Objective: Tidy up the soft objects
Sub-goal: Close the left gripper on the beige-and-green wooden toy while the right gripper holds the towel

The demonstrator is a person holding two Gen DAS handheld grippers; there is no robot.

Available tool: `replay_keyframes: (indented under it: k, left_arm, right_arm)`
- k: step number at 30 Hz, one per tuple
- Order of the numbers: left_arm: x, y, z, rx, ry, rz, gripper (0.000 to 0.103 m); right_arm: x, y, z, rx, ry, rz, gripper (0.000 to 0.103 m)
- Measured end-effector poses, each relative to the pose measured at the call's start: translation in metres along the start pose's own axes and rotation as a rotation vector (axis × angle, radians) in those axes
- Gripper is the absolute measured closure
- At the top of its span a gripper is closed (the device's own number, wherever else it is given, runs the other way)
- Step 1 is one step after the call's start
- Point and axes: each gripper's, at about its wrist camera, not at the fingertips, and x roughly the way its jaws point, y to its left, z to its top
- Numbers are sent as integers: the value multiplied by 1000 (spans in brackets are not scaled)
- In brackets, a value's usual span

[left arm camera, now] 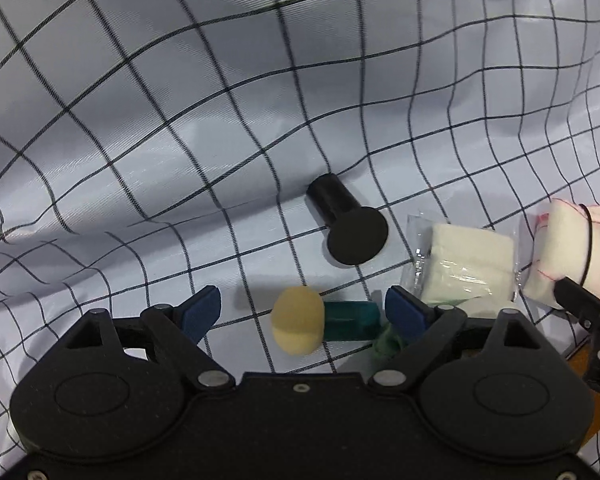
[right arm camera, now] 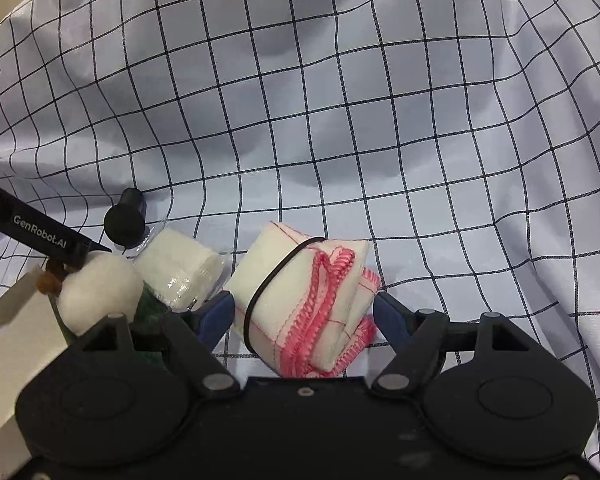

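hovering my left tongs (left arm camera: 302,314) nose-down over the yellow foam sponge applicator with the teal green handle (left arm camera: 324,322). jaws spread wide, the applicator lies between the blue pads (left arm camera: 406,314), no squeeze on it yet; the handle end sits close to my right-hand pad, the yellow head nearer the middle.

right tongs (right arm camera: 304,316) straddle the folded white cloth with pink stitched edges and a black elastic band round it (right arm camera: 308,304). cannot tell if the pads are truly pinching it or just flanking it; they sit tight against both sides.

ahead of the left tongs: black plastic applicator with a round flat head (left arm camera: 346,220). off to the right of them: white gauze pad in clear wrap (left arm camera: 460,266), just beside the banded cloth. all on the white sheet with a black grid (left arm camera: 140,100), rumpled.

risks, my read:
- closing off-centre pushes the handle out sideways, since it's round and lying loose
- foam head squashes and slips if i grab it instead of the handle
- pads could snag a wrinkle of the sheet and drag the neighbours
- right-hand pad may catch the green bit (left arm camera: 386,340) under it
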Motion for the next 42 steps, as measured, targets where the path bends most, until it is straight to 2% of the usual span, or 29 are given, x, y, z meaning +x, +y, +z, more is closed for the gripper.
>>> replay_keyframes:
  k: [6, 11, 14, 20, 22, 24, 26, 31, 33, 38, 42]
  left_arm:
    - [11, 16, -2, -76, -14, 25, 15]
    - [13, 10, -6, -63, -15, -7, 16]
    - [14, 1, -8, -25, -8, 7, 13]
    - [22, 5, -6, -53, 36, -27, 13]
    - [24, 14, -7, -76, 53, -50, 16]
    - [25, 21, -11, -102, 60, -87, 35]
    - [25, 27, -15, -138, 67, -141, 47]
    - [24, 23, -21, -146, 33, -113, 47]
    - [25, 21, -18, -145, 9, -78, 48]
    - [31, 33, -3, -179, -19, -66, 48]
    - [32, 32, 4, -155, -33, -38, 47]
  right_arm:
    - [1, 1, -1, -1, 1, -4, 29]
    - [2, 1, -2, -6, 1, -6, 29]
    - [2, 1, -1, -5, 3, -7, 29]
    - [1, 1, -1, -4, 3, -9, 29]
    - [1, 1, -1, -5, 2, -9, 29]
    - [2, 1, 0, -3, 4, -8, 29]
    - [1, 1, 0, -4, 3, -9, 29]
    - [2, 2, 1, -13, -1, -11, 29]
    - [3, 3, 1, -18, -4, -16, 29]
    - [8, 3, 4, -5, -10, -20, 29]
    - [14, 2, 8, 5, -2, -14, 28]
